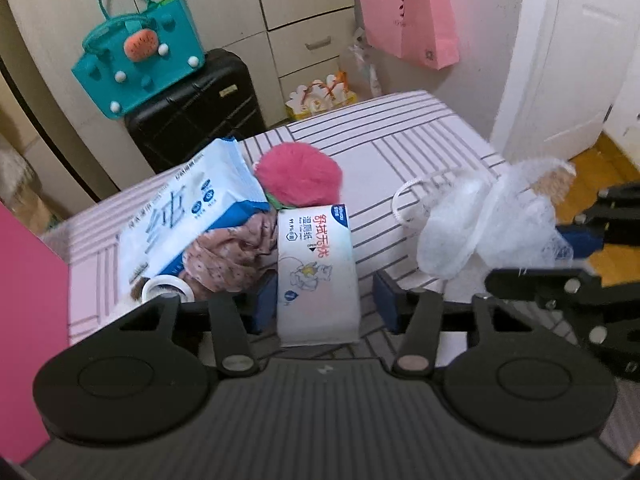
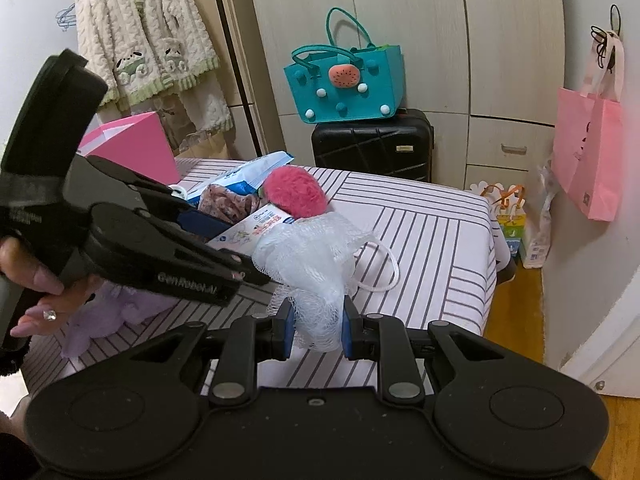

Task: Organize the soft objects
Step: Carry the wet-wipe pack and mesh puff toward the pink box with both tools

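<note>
A white wet-wipe pack (image 1: 316, 272) lies on the striped bed (image 1: 400, 152), and my left gripper (image 1: 325, 300) stands open around it. Its left pad is at the pack's edge; a gap shows at the right pad. A white mesh bath sponge (image 2: 312, 276) with a cord loop is pinched between the blue pads of my right gripper (image 2: 316, 326), which is shut on it. In the left wrist view that sponge (image 1: 480, 220) hangs to the right of the pack. Behind the pack lie a pink fuzzy ball (image 1: 298, 178), a blue-and-white tissue pack (image 1: 188, 220) and a floral cloth (image 1: 232, 256).
A tape roll (image 1: 166, 290) sits by the cloth. A pink box (image 2: 132, 148) stands at the bed's left end, and a purple plush (image 2: 96, 320) lies near a hand. Beyond the bed are a black suitcase (image 2: 372, 144) with a teal bag (image 2: 344, 84), a hanging pink bag (image 2: 592, 152) and a door.
</note>
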`<state>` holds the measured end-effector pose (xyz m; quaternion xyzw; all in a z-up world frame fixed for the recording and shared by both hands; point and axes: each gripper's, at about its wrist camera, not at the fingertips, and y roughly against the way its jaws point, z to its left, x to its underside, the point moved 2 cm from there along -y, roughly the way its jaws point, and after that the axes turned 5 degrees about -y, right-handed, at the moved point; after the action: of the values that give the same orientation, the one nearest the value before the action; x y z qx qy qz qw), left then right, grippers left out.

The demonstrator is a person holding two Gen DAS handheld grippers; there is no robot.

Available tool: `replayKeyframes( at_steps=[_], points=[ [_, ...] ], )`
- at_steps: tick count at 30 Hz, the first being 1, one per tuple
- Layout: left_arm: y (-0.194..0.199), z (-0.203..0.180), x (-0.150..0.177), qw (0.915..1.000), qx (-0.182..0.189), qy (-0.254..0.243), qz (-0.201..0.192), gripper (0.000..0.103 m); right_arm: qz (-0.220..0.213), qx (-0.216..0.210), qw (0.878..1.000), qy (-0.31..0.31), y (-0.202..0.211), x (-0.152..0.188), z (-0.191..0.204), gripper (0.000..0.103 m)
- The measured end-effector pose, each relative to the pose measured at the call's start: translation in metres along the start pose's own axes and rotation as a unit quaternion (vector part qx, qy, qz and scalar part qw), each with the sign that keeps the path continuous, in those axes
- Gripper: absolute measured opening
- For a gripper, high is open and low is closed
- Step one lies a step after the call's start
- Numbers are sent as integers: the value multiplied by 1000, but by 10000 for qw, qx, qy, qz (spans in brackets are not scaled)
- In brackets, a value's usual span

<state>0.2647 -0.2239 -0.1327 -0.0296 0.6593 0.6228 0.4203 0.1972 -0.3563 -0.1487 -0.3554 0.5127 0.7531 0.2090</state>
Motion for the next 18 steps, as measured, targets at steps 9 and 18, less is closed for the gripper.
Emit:
replayKeyframes(
  at_steps=[9, 18],
  points=[
    [16, -9, 14, 9987, 467, 89, 192, 43, 15, 96, 10000, 6, 12, 10, 3, 26],
    [2, -18, 7, 9993, 317, 112, 151, 51, 37, 47, 9999, -123, 6, 15, -2, 26]
  ],
)
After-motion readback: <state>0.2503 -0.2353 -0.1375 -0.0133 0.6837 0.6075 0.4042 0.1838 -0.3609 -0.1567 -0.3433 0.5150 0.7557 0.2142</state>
